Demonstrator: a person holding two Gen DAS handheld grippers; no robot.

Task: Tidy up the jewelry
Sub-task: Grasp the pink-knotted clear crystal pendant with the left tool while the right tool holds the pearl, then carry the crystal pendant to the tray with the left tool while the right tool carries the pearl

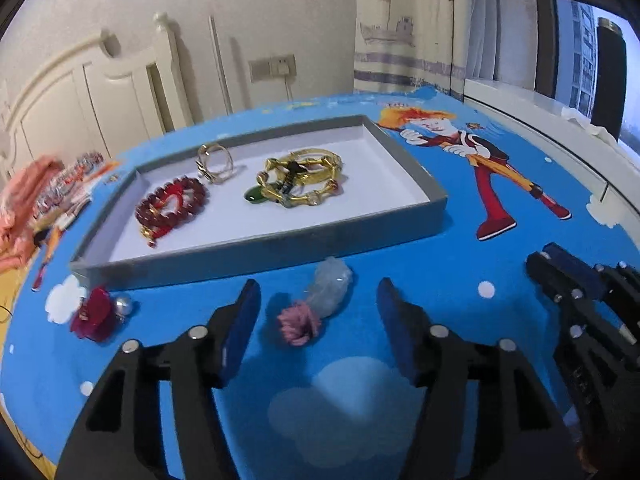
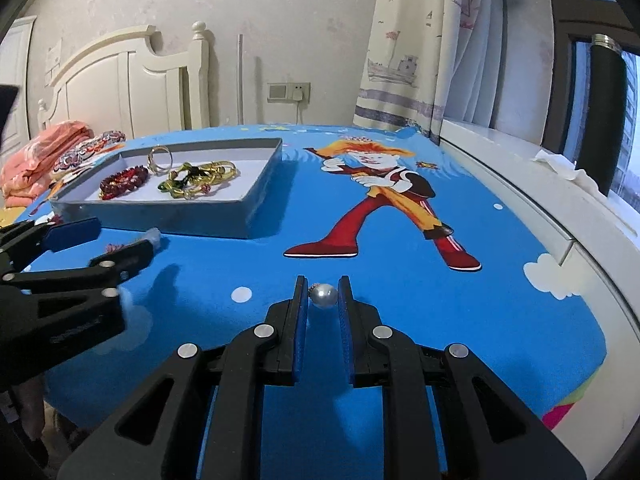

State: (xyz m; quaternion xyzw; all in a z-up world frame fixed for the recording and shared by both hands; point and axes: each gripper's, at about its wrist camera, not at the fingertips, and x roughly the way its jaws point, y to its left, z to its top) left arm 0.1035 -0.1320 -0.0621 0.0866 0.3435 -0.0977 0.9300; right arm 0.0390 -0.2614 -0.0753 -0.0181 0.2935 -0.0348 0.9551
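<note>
A grey shallow box (image 1: 260,248) holds a red bead bracelet (image 1: 172,204), a thin gold ring bangle (image 1: 214,162) and a pile of gold bangles (image 1: 300,180) with a green stone. In front of it on the blue cloth lies a charm with a clear stone (image 1: 332,284) and a pink tassel (image 1: 298,326). It sits between the wide-apart fingers of my left gripper (image 1: 318,284), which do not touch it. A dark red flower earring (image 1: 94,314) with a pearl lies to the left. My right gripper (image 2: 322,280) is shut on a pearl earring (image 2: 324,296) at its fingertips.
The blue cartoon cloth (image 2: 400,300) covers the table. Folded pink fabric and a patterned pouch (image 2: 44,152) lie at the far left. A window ledge (image 2: 540,184) with a crumpled tissue and a dark bottle (image 2: 608,112) runs along the right. A bed headboard stands behind.
</note>
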